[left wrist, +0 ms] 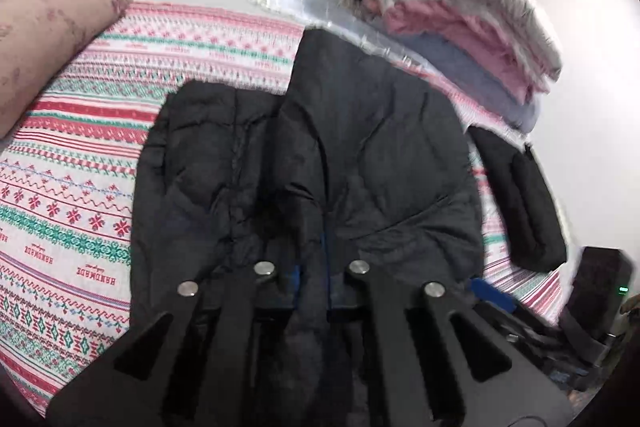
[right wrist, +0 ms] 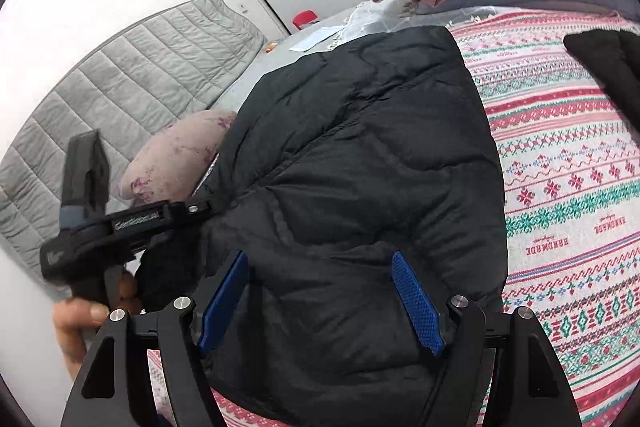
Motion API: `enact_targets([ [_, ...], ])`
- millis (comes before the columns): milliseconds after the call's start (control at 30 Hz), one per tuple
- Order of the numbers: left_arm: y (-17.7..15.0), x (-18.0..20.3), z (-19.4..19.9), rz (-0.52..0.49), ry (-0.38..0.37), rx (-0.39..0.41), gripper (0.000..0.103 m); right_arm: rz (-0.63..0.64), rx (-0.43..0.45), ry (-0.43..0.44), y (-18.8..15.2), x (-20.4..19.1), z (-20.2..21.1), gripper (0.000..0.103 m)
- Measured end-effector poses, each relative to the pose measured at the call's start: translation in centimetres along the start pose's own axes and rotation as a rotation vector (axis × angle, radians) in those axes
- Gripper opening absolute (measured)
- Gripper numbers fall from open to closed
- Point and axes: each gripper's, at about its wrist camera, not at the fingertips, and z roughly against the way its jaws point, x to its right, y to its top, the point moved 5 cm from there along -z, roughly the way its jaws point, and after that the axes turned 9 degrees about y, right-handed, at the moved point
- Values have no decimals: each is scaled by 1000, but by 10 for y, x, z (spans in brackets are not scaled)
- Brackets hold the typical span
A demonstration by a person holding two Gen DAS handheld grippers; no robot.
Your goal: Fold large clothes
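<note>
Black puffer jacket (left wrist: 312,163) swallows left gripper (left wrist: 311,267) fingertips (closed, apparently pinching fabric); right gripper (right wrist: 320,303) apart, sleeve end cropped.

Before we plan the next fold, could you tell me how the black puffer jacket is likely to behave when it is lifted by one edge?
The black puffer jacket will probably drape and sag, since its quilted panels already crease and bunch on the patterned bedspread. It looks light for its bulk, being puffy filling. Its smooth shell may slip, so the left tongs, shut on a bunched edge, seem a sensible grip.
</note>
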Motion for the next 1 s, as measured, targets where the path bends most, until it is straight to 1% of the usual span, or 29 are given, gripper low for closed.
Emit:
enact_targets([
  [133, -9, 1, 41, 11, -36, 72, 7, -2, -8, 14, 1, 0, -4, 75],
  [167, -12, 0, 50, 15, -27, 85, 7, -1, -3, 29, 2, -2, -3, 75],
  [233, -23, -12, 56, 24, 24, 100, 7, 7, 17, 57, 4, -6, 2, 75],
  [267, -31, -20, 50, 32, 57, 88, 7, 16, 26, 61, 5, -7, 4, 75],
  [300, -41, -29, 38, 45, 84, 53, 7, 22, 22, 58, 4, -9, 3, 75],
  [333, -48, -36, 26, 57, 87, 22, 8, 28, 9, 51, 3, -9, 0, 75],
  [367, -58, -45, 9, 88, 69, -32, 8, 40, -11, 38, 1, -10, -5, 75],
  [400, -62, -53, 1, 127, 42, -54, 9, 58, -28, 24, -1, -11, -9, 75],
  [433, -64, -58, -3, 152, 25, -65, 9, 85, -48, 7, -4, -14, -14, 75],
  [500, -63, -64, -5, 178, 18, -74, 9, 129, -84, -25, -9, -20, -21, 75],
  [567, -64, -65, -8, 174, 26, -80, 11, 162, -129, -69, -15, -21, -32, 76],
  [700, -67, -64, -10, 155, 58, -99, 11, 180, -201, -134, -28, -16, -53, 76],
  [800, -68, -62, -11, 157, 57, -111, 11, 212, -246, -197, -39, -16, -69, 76],
  [900, -61, -65, -1, 195, 27, -103, 11, 228, -261, -240, -44, -17, -78, 76],
  [967, -52, -64, 17, 198, 23, -47, 14, 239, -268, -255, -45, -19, -82, 77],
  [1000, -49, -62, 24, 183, 25, -23, 18, 245, -270, -259, -46, -20, -84, 77],
])
